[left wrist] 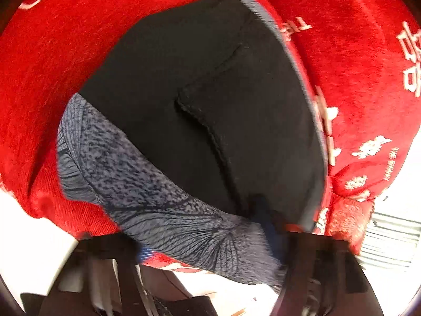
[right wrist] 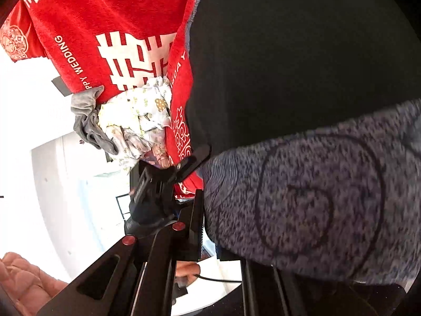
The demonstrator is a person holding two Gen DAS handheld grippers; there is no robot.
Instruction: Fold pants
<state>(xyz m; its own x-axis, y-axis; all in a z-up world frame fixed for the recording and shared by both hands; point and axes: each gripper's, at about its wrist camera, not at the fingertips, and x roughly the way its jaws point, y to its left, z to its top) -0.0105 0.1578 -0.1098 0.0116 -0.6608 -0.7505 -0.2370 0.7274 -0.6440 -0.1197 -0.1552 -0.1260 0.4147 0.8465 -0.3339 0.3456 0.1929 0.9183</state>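
Note:
The black pants (left wrist: 205, 100) lie on a red cloth with white lettering (left wrist: 79, 52). Their grey speckled lining (left wrist: 147, 184) is turned up along the near edge. My left gripper (left wrist: 210, 252) is shut on that grey edge, its dark fingers (left wrist: 313, 258) framing the bunched fabric. In the right wrist view the black pants (right wrist: 302, 60) fill the right side, with the grey lining (right wrist: 315, 200) close to the camera. My right gripper (right wrist: 223, 252) grips the grey edge; its fingers are mostly hidden by the fabric. The other gripper's body (right wrist: 158, 192) shows beside it.
A crumpled pile of floral and grey clothes (right wrist: 131, 121) sits at the edge of the red cloth (right wrist: 105, 26). A white floor (right wrist: 52, 184) lies below. A pink quilted item (right wrist: 23, 281) is at the lower left.

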